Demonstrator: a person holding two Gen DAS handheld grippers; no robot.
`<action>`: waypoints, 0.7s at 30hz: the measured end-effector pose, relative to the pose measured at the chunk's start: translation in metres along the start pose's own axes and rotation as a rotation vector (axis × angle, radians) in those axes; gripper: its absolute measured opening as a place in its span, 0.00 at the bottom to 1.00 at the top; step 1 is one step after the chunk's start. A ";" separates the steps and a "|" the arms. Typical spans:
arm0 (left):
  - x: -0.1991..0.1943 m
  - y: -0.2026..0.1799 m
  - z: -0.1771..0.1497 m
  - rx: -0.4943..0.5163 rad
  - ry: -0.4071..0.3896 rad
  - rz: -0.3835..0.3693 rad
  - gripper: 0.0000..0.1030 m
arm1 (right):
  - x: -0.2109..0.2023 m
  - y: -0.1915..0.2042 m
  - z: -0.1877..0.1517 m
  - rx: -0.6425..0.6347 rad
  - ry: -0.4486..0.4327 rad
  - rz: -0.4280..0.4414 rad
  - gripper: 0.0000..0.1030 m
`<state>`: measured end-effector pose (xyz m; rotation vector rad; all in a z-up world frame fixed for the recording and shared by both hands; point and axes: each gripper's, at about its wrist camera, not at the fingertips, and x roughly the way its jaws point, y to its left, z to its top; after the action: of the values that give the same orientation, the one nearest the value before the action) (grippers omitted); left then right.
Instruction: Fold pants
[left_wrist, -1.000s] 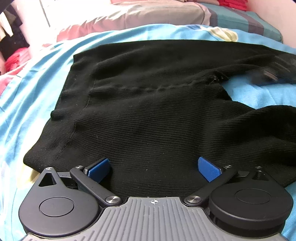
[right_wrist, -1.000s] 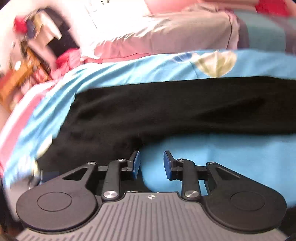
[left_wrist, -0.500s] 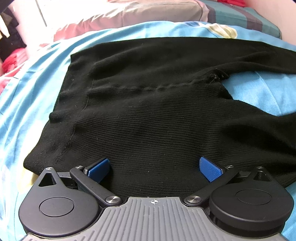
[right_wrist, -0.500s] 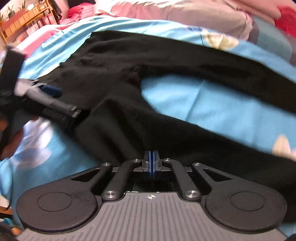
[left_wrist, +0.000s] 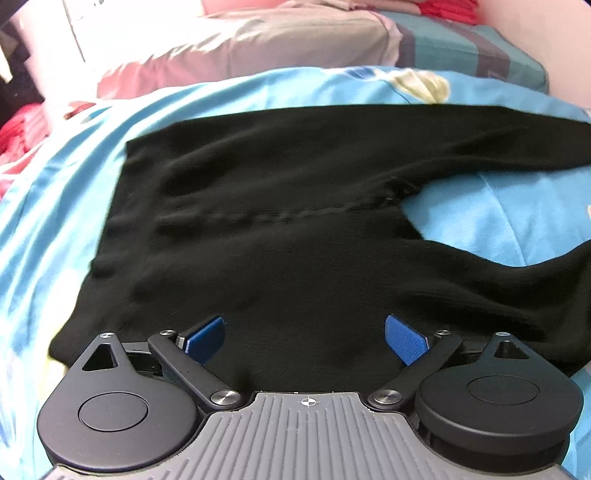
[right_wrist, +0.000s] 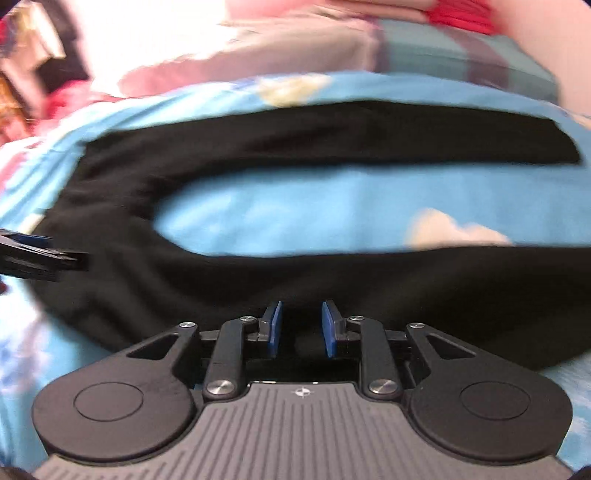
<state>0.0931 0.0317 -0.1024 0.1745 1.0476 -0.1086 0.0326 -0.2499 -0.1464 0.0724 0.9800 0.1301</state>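
Pants (left_wrist: 288, 229) are lying spread flat on the blue bedsheet (left_wrist: 66, 206), black knit, with the waist toward the left of both views and the two legs running off to the right, parted in a V with sheet showing between them. Their long axis is therefore lying crosswise to both tools, left to right.

The left tool (left_wrist: 304, 334) is hanging over the hip area near the waist, its blue pads spread wide with only flat cloth below them and nothing pinched. The right tool (right_wrist: 301, 325) is sitting over the near leg, further toward the cuffs; its jaws have just been opening from pressed together and are now standing narrowly apart, with the dark cloth under the gap but not visibly gripped.

So the near leg is lying directly under both tools, and the far leg is lying beyond it across the strip of sheet; in my judgement the coming fold is turning on carrying the near leg away onto the far one.

The left view is showing the waistband edge and crotch seam clearly. The blurred right view is showing the far leg's cuff end, and the left tool's tip at its left edge.
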 end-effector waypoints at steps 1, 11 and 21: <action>0.006 -0.005 0.001 0.014 0.018 -0.001 1.00 | 0.001 -0.009 -0.006 -0.003 0.023 0.008 0.25; 0.027 -0.003 0.002 -0.018 0.079 0.002 1.00 | -0.063 -0.161 -0.032 0.571 -0.217 -0.300 0.73; 0.024 -0.008 0.004 -0.045 0.085 0.034 1.00 | -0.065 -0.245 -0.064 0.837 -0.242 -0.353 0.05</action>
<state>0.1072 0.0227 -0.1225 0.1575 1.1308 -0.0474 -0.0373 -0.5019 -0.1581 0.6630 0.7357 -0.6094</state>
